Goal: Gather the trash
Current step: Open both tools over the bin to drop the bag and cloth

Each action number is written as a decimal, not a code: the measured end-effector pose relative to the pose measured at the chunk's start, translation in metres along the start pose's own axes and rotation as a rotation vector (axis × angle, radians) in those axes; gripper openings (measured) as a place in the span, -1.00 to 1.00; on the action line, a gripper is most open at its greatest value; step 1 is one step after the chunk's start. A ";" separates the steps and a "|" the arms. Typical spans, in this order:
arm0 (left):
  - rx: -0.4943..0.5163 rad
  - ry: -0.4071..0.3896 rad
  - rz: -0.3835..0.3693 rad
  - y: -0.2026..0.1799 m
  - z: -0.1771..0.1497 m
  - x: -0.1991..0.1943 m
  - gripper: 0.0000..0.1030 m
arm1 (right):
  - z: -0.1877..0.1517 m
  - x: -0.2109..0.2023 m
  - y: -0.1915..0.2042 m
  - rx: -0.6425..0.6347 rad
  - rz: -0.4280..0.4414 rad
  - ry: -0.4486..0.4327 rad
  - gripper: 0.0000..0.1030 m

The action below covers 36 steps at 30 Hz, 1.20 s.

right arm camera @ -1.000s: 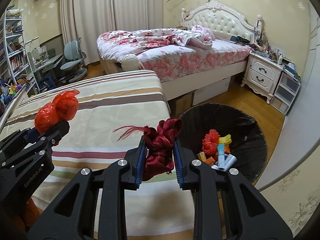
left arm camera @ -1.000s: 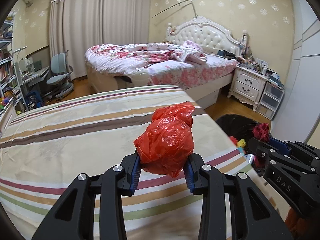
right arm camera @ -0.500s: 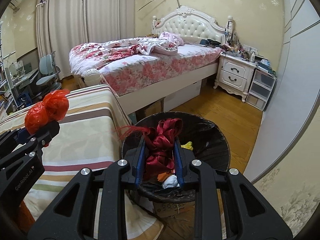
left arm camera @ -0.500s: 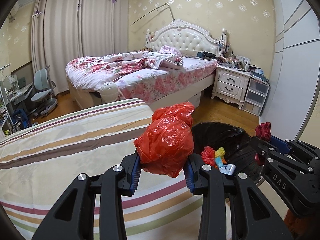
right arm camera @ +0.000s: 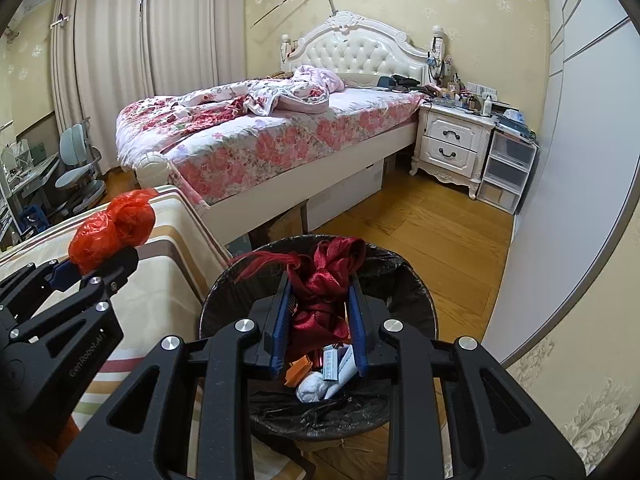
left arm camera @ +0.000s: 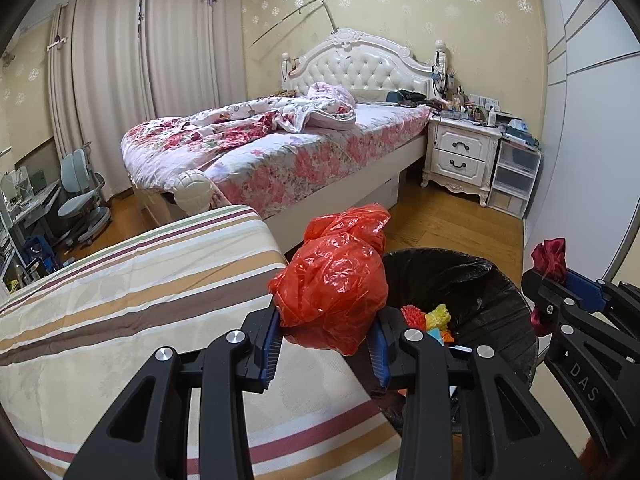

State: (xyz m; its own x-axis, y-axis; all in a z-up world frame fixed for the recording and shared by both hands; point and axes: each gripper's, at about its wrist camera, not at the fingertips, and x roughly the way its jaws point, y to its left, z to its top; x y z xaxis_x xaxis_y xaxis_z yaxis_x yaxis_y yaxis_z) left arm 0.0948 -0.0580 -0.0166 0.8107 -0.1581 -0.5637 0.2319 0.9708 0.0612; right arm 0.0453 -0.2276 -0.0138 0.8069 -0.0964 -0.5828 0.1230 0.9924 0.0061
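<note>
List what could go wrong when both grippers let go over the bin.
The red plastic bag in the left gripper sits over the trash bin rim beside the striped bedcover; it may drop outside. The dark red ribbon in the right gripper has loose tassel strands that may snag.

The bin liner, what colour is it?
Black; the bin liner shows best in the right wrist view.

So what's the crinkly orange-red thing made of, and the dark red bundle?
The orange-red bag looks like thin plastic film: glossy, see-through in places, sharply creased. The dark red bundle looks like satiny woven ribbon or cord, softly shiny, with a frayed tassel; the exact fibre can't be told.
</note>
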 end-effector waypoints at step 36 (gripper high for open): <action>0.019 0.104 -0.005 -0.021 0.013 0.051 0.22 | 0.014 0.055 -0.025 0.063 -0.028 0.055 -0.14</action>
State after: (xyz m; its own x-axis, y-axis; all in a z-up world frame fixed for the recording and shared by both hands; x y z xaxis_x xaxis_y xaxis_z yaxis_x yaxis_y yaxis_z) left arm 0.1384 -0.0893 -0.0360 0.7492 -0.1427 -0.6468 0.2470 0.9663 0.0729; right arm 0.0942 -0.2590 -0.0346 0.7696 -0.1184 -0.6275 0.1828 0.9824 0.0389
